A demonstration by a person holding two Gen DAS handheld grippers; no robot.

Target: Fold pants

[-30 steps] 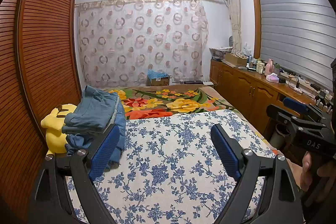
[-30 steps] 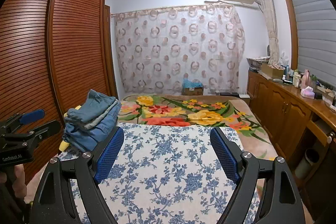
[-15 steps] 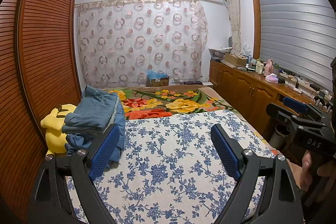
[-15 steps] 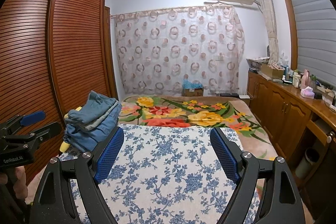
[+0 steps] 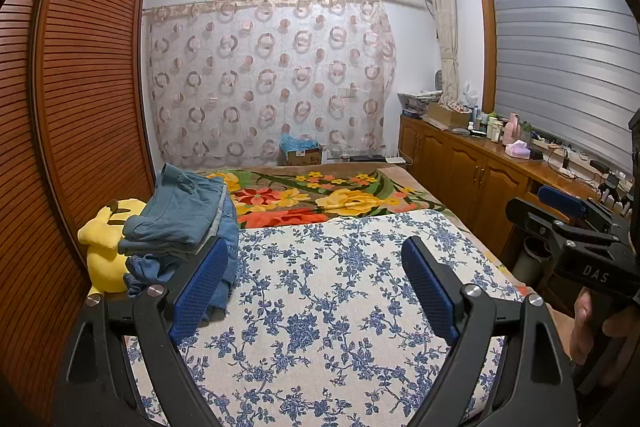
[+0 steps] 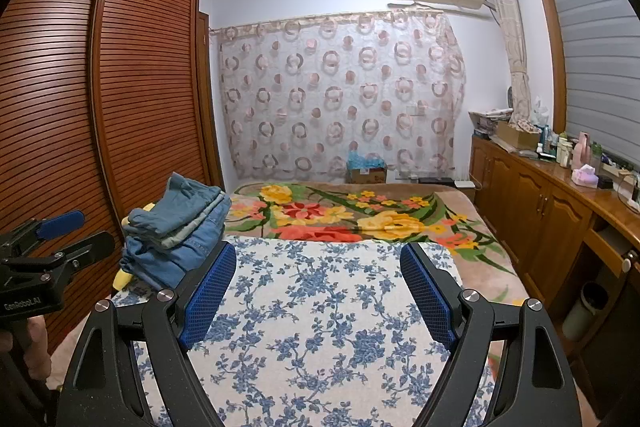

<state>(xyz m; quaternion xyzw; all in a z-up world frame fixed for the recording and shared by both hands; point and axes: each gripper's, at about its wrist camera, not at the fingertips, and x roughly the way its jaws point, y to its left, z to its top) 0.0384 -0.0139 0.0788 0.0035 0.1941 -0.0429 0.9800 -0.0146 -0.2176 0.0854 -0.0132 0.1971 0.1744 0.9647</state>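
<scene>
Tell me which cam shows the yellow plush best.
Left wrist: the yellow plush shows most of its body beside the pile of jeans. In the right wrist view only slivers of it peek out from behind the jeans.

Ahead of and below the left hand-held gripper [image 5: 314, 297] lies the bed [image 5: 320, 307]. A stack of pants [image 5: 182, 219] sits on the bed just beyond its left finger, a plush toy [image 5: 102, 247] beside the stack further left. The right hand-held gripper [image 6: 318, 301] hangs to its right, over the same bed. Cabinets [image 6: 540, 211] run along the right.
</scene>
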